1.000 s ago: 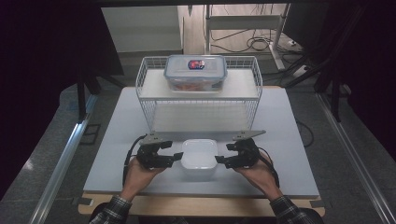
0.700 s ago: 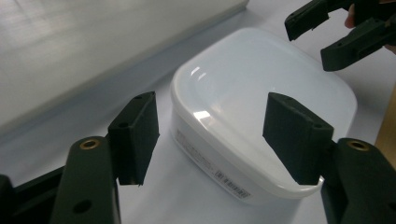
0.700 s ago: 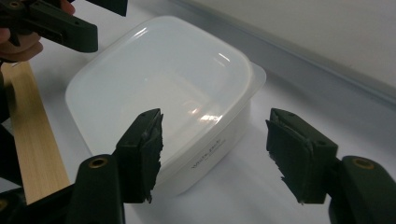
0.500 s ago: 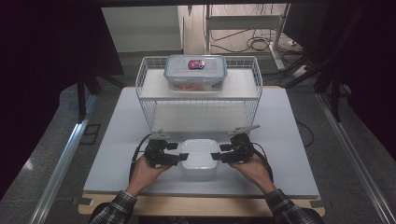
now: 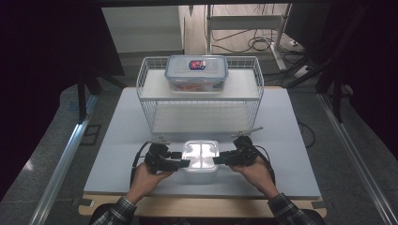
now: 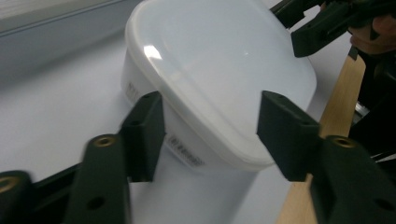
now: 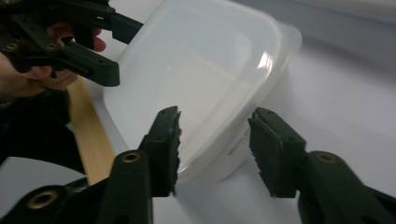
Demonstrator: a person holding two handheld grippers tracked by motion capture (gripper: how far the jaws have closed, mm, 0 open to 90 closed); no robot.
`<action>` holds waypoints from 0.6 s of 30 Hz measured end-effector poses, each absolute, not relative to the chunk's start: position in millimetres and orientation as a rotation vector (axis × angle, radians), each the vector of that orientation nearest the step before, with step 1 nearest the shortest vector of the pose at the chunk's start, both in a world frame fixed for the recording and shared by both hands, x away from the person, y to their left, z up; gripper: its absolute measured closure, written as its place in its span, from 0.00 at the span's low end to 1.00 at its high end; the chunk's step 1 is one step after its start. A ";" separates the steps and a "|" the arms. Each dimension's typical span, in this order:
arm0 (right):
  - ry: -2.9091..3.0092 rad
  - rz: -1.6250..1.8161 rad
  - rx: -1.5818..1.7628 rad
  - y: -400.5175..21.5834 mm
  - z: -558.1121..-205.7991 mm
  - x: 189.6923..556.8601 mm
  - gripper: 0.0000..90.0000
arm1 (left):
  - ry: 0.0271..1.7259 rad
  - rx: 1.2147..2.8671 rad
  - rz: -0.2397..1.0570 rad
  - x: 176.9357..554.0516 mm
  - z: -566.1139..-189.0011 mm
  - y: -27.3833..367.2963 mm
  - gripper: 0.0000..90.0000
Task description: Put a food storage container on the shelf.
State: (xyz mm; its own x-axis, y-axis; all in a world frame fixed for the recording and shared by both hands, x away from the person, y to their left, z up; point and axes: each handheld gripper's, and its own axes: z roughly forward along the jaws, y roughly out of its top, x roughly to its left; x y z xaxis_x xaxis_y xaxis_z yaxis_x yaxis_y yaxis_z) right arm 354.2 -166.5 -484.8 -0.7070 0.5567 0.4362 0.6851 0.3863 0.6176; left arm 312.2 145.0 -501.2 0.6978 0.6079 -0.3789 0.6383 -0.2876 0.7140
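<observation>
We see a white lidded tub (image 5: pixel 201 155) near the front edge of the counter (image 5: pixel 117 136), just before a wire rack (image 5: pixel 145 101). The left gripper (image 5: pixel 180 163) and the right gripper (image 5: pixel 219 160) flank it. Their jaws have just been closing, each pair spread around a side of the tub's rim; we cannot tell whether they press it yet.

White wire rack (image 5: pixel 199 101) stands at the far middle of the desk (image 5: pixel 117 136), reaching its back edge. Clear lidded food box (image 5: pixel 196 72) with a red-blue label sits on the rack's top shelf, centre; lower shelf bare. Wooden strip (image 5: pixel 202 206) runs along the desk's near edge. Cables (image 5: pixel 253 44) on the floor beyond the far edge.
</observation>
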 end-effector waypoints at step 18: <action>-2.551 -1.335 -1.226 -162.8 -474.8 339.4 0.87 | 1.054 1.866 0.043 303.2 -495.9 154.6 0.87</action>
